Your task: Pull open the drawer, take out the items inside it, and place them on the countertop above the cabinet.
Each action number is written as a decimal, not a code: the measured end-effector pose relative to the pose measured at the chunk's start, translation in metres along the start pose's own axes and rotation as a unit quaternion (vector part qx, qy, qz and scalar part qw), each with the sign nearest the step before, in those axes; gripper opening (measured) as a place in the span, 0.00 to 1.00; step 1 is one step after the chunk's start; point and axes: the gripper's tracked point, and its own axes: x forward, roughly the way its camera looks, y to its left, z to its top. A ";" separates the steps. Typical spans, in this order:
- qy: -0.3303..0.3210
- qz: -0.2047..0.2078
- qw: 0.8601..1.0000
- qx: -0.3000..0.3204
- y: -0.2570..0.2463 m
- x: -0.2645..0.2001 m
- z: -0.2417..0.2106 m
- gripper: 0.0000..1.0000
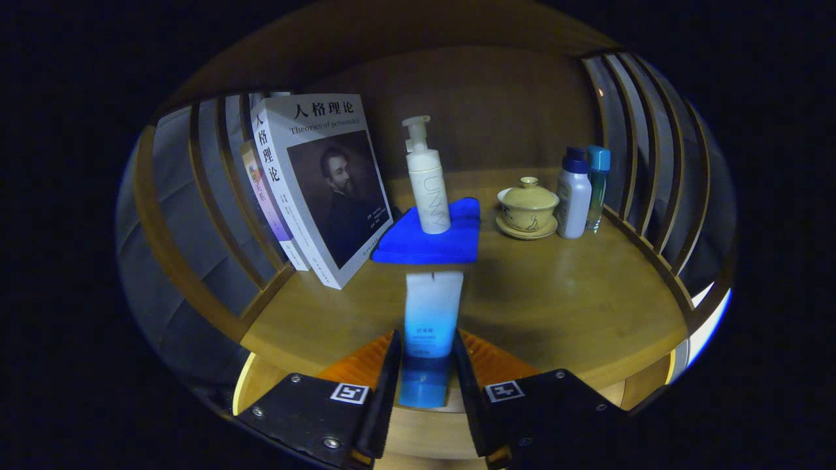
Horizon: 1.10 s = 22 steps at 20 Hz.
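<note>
We see the gripper (426, 365) clamped on a tube (431, 326) above the countertop (555, 307). Just beyond lies a folded cloth (450, 245) bearing a pump bottle (428, 183). Books (313, 189) lean left; a lidded cup (528, 205) and two bottles (581, 192) stand right.

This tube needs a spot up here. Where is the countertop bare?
The claw is shut on the tube. Bare countertop lies between the blue cloth and the lidded cup. It is crowded by the books, pump bottle and bottles.
</note>
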 end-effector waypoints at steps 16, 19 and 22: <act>-0.178 0.005 0.981 -0.080 0.040 -0.133 -0.018 0.94; -0.202 -0.005 0.974 -0.098 0.044 -0.156 -0.039 0.94; -0.212 0.006 0.973 -0.093 0.056 -0.175 -0.063 0.94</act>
